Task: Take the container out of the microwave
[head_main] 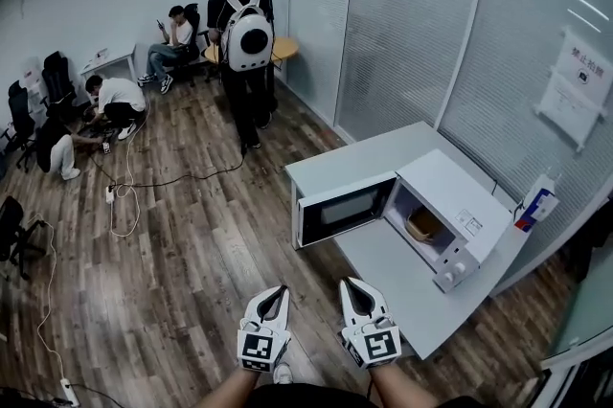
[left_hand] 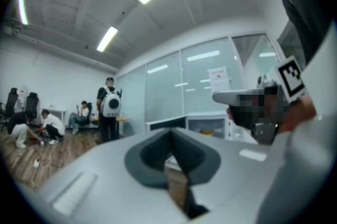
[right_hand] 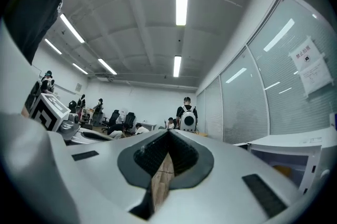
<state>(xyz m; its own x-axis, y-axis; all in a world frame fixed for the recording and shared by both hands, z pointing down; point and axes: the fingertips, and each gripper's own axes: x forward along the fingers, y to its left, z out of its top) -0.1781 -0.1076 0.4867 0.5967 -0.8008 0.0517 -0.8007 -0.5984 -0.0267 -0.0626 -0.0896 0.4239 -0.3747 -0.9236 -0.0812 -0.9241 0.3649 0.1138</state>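
Note:
A white microwave (head_main: 452, 197) stands on a grey table (head_main: 388, 267) at the right of the head view. Its door (head_main: 341, 209) hangs open to the left. Inside sits a tan container (head_main: 422, 225), which also shows small in the left gripper view (left_hand: 207, 133). My left gripper (head_main: 276, 293) and right gripper (head_main: 352, 285) are held side by side at the bottom of the head view, short of the table's near corner. Both are shut and hold nothing. In the left gripper view (left_hand: 169, 133) and the right gripper view (right_hand: 169, 134) the tips meet.
A person with a white backpack (head_main: 245, 40) stands on the wooden floor beyond the table. Other people sit or crouch at the far left (head_main: 115, 102). Cables and a power strip (head_main: 111, 195) lie on the floor. A frosted glass wall (head_main: 412, 23) runs behind the table.

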